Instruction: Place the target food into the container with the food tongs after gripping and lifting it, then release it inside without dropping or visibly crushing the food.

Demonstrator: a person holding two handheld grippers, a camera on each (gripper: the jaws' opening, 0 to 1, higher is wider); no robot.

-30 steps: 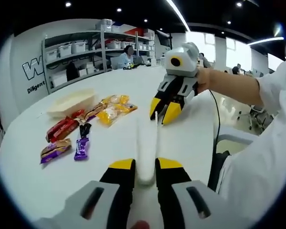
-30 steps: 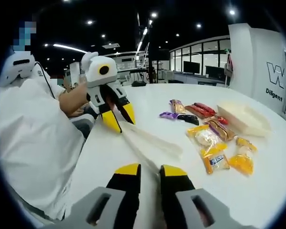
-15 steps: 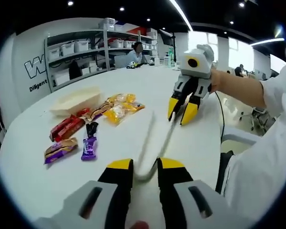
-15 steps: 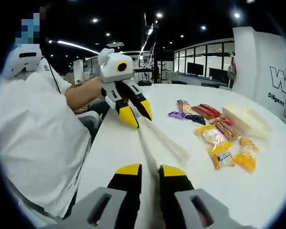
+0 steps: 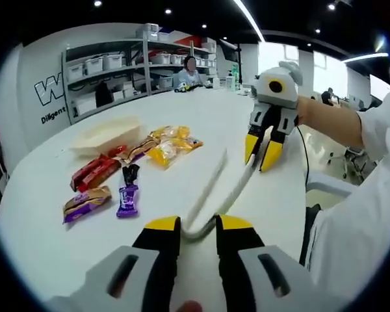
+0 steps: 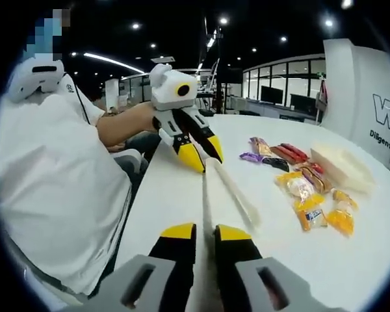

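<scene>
White food tongs (image 5: 214, 195) run from my left gripper (image 5: 197, 227), which is shut on their bend, with the two arms spread apart. My right gripper (image 5: 260, 153) holds the tip of one arm; in the right gripper view that arm (image 6: 205, 195) runs into my right gripper (image 6: 205, 233). The other arm (image 6: 240, 198) is free. Wrapped snacks lie on the white table: yellow packs (image 5: 164, 151), red bars (image 5: 94, 170), a purple pack (image 5: 127, 198). Behind them stands the cream container (image 5: 104, 136), also seen as the container (image 6: 341, 166).
The snacks (image 6: 305, 195) lie in a loose row beside the container. The person's white sleeve (image 6: 58, 188) and forearm (image 5: 331, 120) are close at the table's edge (image 5: 292, 214). Shelving with bins (image 5: 104, 71) stands far behind.
The tongs' arms, close together a second ago, now stand spread. The right gripper sits higher and further right in the left gripper view, still at one arm's tip.
</scene>
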